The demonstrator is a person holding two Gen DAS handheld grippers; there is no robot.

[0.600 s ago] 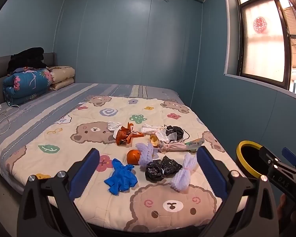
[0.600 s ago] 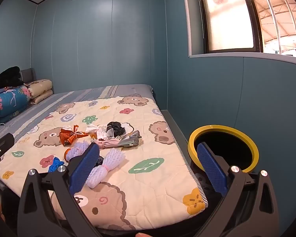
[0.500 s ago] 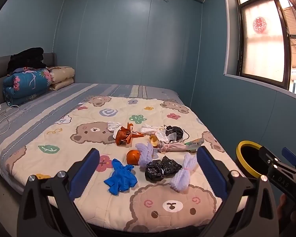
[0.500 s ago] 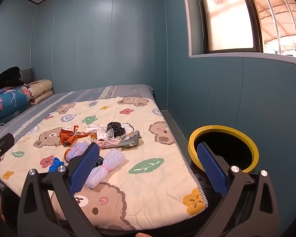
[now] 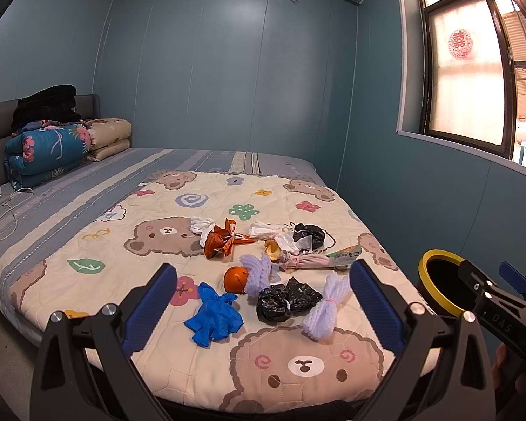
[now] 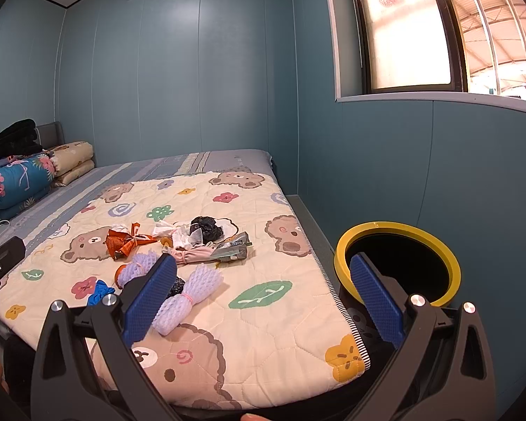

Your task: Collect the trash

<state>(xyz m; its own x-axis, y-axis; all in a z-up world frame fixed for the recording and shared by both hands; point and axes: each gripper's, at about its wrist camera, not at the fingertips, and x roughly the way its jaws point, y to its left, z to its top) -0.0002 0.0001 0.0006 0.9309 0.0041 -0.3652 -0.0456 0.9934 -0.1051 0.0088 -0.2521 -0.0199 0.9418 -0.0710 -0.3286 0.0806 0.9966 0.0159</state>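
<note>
Trash all heaped mid-quilt [image 5: 98,245] on the bed, nothing picked up yet. Both grippers spread wide and empty: left gripper [image 5: 263,310] hanging short of the pile, right gripper [image 6: 263,301] nearer the yellow-rimmed bin [image 6: 452,266] on the floor just beside the bed.

Probably all featherweight stuff. White foam net sleeve [image 5: 324,310] closest: squashy, springy, best pinched at the banded waist. Black plastic bag [image 5: 287,301] right beside it, crinkly and likely slippery, so grab the bunched knot. Blue glove [image 5: 214,317] limp, any fold works. Orange [image 5: 235,278] the odd one out: round, firmer, prone to rolling, needs a squeeze across the middle. Orange wrapper [image 5: 221,240] further back, crumpled, easy.
</note>
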